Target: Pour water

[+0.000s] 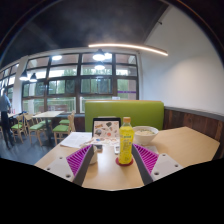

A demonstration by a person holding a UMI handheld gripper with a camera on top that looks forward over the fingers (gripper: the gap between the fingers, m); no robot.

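Note:
A yellow bottle [126, 141] with a yellow cap stands upright on a red coaster [126, 161] on the wooden table [185, 145]. It is between my fingertips, nearer the right finger, with a gap at each side. A small pale cup [95, 152] sits on the table just inside the left finger's tip. My gripper [113, 160] is open, with its purple pads [80, 160] spread wide and nothing pressed between them.
A white bowl [146, 132] stands beyond the bottle to the right. Papers [78, 140] and a standing card [106, 127] lie farther back on the left. A green bench back [123, 112] closes off the table's far side. A person [8, 110] stands far off at the left, by other tables.

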